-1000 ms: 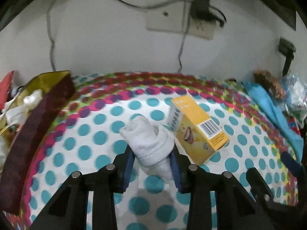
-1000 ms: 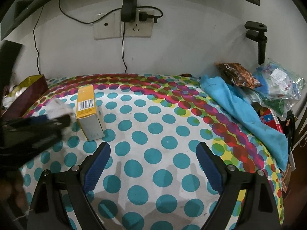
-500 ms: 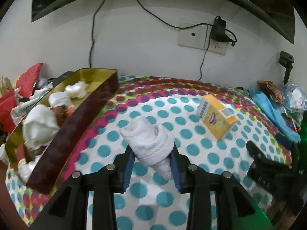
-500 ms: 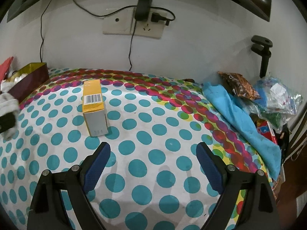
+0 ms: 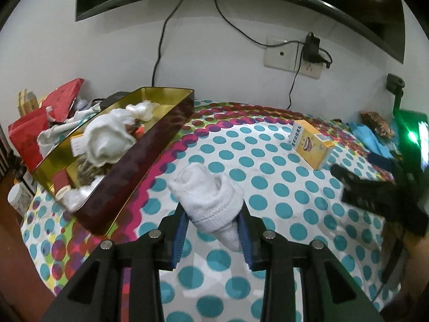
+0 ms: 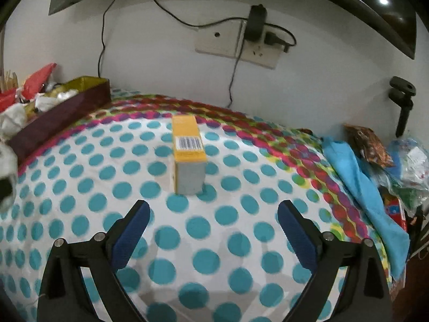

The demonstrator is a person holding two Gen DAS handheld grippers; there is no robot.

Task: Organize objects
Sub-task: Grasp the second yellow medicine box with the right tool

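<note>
The left gripper (image 5: 211, 225) is clamped on a rolled white sock (image 5: 207, 197), its blue pads (image 5: 179, 234) pressing the ribbed knit from both sides, the roll's thick end pointing forward and a narrower tail hanging below. It hangs above the tabletop's polka-dot cloth (image 5: 281, 187), white with teal dots and a band of magenta, red and green scallops near the wall.

Only the left wrist view looks into the long tin tray (image 5: 150, 145) just left of the sock: gold inside, dark maroon outside, holding crumpled white cloths (image 5: 107, 138) and small items too jumbled to name. Beyond it lie red packets (image 5: 34, 128). The same view shows the right gripper (image 5: 375, 190) as a blurred black shape at the right edge.

The right wrist view shows the right gripper (image 6: 211, 214) with its jaws wide; they have just been opening and nothing is between them. Straight ahead a yellow cardboard carton (image 6: 187, 147) lies on the cloth, barcode on top, grey end facing the camera; the left view shows its printed side (image 5: 311, 145). Only this view shows clearly the folded blue cloth (image 6: 359, 182), a crinkled brown snack bag (image 6: 367, 145) and clear plastic bags (image 6: 410, 163) at the right. A wall socket (image 6: 236, 43) with a black adapter sits above.
</note>
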